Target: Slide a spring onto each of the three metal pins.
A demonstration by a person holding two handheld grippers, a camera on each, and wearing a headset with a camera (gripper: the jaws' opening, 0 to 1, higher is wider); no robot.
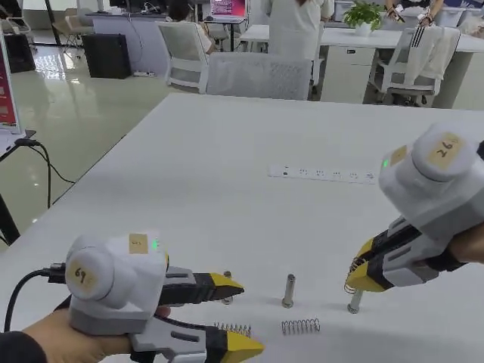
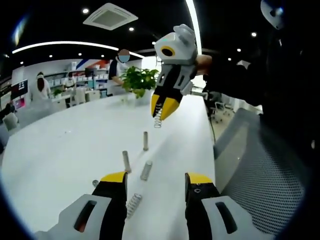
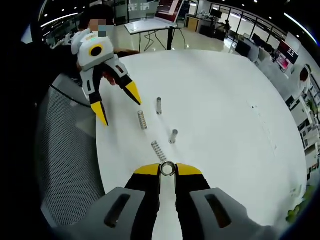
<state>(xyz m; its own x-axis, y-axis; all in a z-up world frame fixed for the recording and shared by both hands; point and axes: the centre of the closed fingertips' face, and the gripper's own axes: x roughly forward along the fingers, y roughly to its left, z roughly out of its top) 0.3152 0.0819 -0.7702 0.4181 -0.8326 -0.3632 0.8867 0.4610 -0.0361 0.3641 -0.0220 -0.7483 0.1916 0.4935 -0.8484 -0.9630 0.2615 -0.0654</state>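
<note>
Left gripper [image 1: 237, 316]: held low over the near edge of the white workbench [image 1: 227, 189], jaws spread wide and gripping nothing.
Nearest spring [image 1: 232, 328]: lies flat on the bench inside the gap between those spread jaws, close to one yellow tip. Whether it touches that tip cannot be told.
Near pin [image 1: 227, 299]: stands just behind the other yellow tip, which partly hides it.
Second spring [image 1: 300, 326]: lies loose and flat on the bench just past the open jaws, near the foot of the middle pin.
Middle pin [image 1: 288, 291]: upright and bare, between its two neighbours.
Right gripper [image 1: 361, 278]: jaws clenched on a third spring [image 1: 352, 274], which hangs down from the yellow tips. The right gripper view shows it end-on as a ring pinched between them.
Far pin [image 1: 355, 302]: upright under the hanging spring. In the left gripper view the coil's lower end sits just above the pin's top, apart from it.
Power strip [image 1: 321, 174]: lies flat farther back on the bench, well apart from the pins.
</note>
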